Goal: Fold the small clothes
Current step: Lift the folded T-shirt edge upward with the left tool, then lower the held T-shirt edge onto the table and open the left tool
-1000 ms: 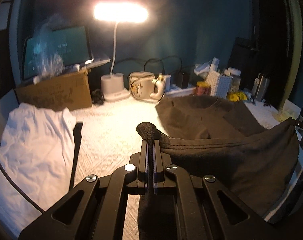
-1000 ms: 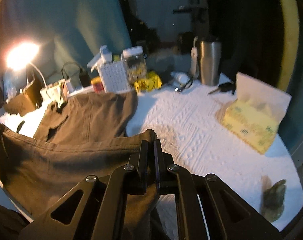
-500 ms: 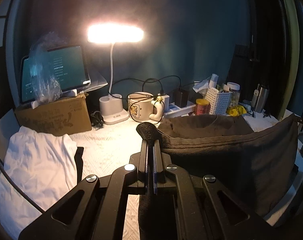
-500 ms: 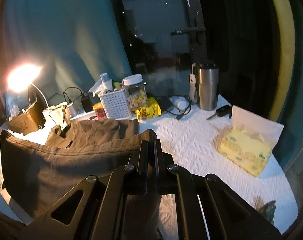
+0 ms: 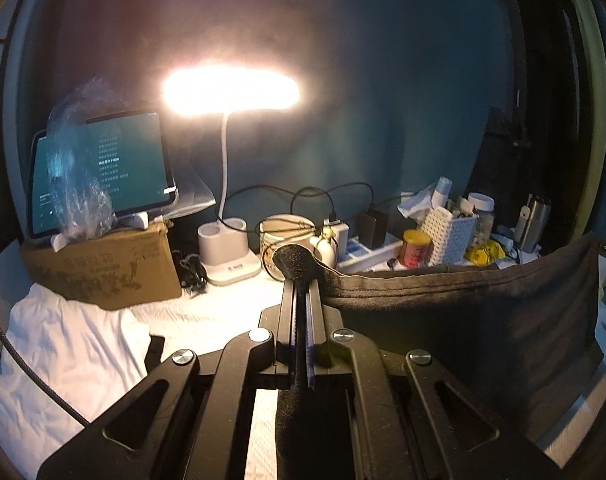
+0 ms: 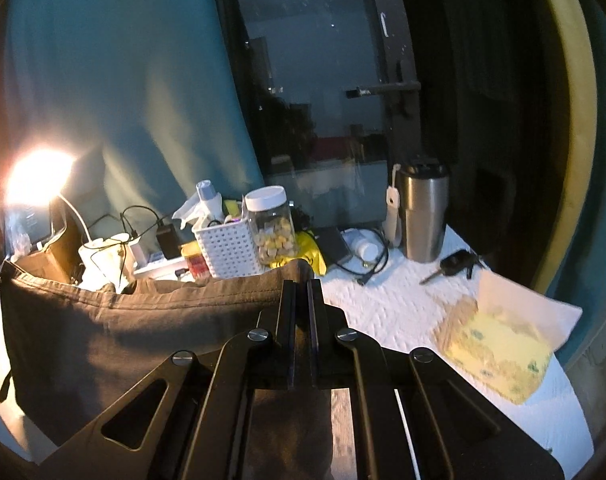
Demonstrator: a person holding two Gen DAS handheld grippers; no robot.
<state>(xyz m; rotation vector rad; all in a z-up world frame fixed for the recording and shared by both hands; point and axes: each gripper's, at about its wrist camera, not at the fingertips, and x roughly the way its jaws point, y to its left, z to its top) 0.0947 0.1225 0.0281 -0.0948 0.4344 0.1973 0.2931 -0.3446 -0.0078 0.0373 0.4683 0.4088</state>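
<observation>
A: Where is the dark garment (image 5: 463,320) hanging?

B: Between both tools, off the surface (image 6: 383,304). The left tool (image 5: 301,280) is pinching one hem corner; the right tool (image 6: 301,276) is pinching the other.

A: What is risking trouble?

B: The cloth is possibly slipping from a thin pinch, or sweeping the jar (image 6: 271,226) and basket (image 6: 227,248).

A: Counts?

B: Two tools, one dark garment, one white garment (image 5: 71,356).
</observation>
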